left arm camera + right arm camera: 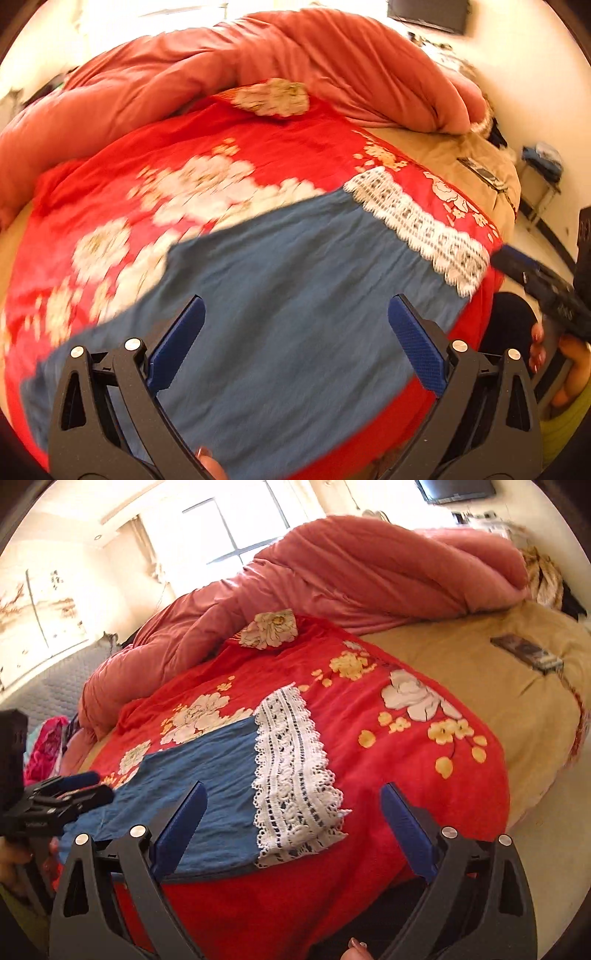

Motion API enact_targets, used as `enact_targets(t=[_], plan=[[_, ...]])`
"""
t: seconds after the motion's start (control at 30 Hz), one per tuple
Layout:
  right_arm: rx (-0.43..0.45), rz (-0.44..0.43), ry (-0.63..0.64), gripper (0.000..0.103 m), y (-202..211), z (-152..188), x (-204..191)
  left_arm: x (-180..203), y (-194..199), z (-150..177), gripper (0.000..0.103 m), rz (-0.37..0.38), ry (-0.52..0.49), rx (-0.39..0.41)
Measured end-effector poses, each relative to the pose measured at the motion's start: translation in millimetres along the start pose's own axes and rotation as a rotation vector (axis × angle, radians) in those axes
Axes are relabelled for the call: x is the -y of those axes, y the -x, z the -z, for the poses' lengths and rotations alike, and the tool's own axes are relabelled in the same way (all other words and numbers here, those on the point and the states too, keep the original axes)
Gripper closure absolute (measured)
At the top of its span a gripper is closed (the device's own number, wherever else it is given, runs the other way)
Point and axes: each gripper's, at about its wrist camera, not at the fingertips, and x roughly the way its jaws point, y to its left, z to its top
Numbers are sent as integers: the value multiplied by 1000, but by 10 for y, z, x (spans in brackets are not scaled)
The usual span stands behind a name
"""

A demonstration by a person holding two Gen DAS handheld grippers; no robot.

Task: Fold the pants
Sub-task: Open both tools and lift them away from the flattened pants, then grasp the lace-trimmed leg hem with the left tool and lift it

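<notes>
The blue pants (207, 775) lie flat on a red flowered blanket (388, 775) spread over the bed, filling the lower middle of both wrist views. In the right wrist view their white lace hem (295, 775) runs as a broad band from the frame's centre down towards the lower middle, with the blue cloth stretching off to its left. In the left wrist view the same lace hem (424, 229) sits at the right of centre, and the blue fabric (288, 314) spreads down to the bottom edge.

The right hand-held gripper (293, 827) hangs just above the lace end of the pants with its blue-padded fingers spread wide and nothing between the pads. The left hand-held gripper (295, 343) is likewise spread wide above the blue cloth, gripping nothing; it also shows at the left edge of the right wrist view (70, 794).

A bunched pink duvet (351, 579) fills the upper part of both frames. At the right, tan bedding (498, 709) lies bare beside the blanket, with a small dark flat object (528, 653) on it, too blurred to identify. A hand (569, 365) shows at the lower right edge of the left wrist view.
</notes>
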Motion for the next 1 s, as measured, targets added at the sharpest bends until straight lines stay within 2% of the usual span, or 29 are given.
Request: enact_targets(t=[0.23, 0.33, 0.5, 0.67, 0.73, 0.8, 0.87, 0.9, 0.93, 1.0], plan=[[-88, -30, -69, 9, -193, 28, 150, 267, -588, -634, 10, 61, -98, -71], [-90, -50, -83, 9, -211, 30, 160, 360, -820, -855, 10, 85, -143, -92], [-94, -79, -56, 11, -264, 7, 82, 407, -1154, -1085, 10, 142, -159, -125], [-121, -85, -59, 12, -374, -20, 74, 419, -1415, -1185, 10, 212, -148, -167], [-131, -83, -55, 13, -387, -21, 71, 418, -1542, -1200, 16, 258, -143, -195], [-163, -63, -47, 20, -449, -13, 63, 392, -1673, -1205, 22, 321, -116, -233], [-179, -81, -50, 33, -481, -2, 70, 352, -1805, -1196, 31, 362, -90, -253], [-177, -96, -54, 49, -474, 2, 79, 343, -1842, -1188, 36, 393, -87, -252], [-179, -126, -58, 53, -472, 6, 84, 344, -1862, -1184, 40, 412, -90, -254], [-169, -147, -56, 56, -446, 12, 74, 375, -1904, -1152, 42, 459, -119, -271]])
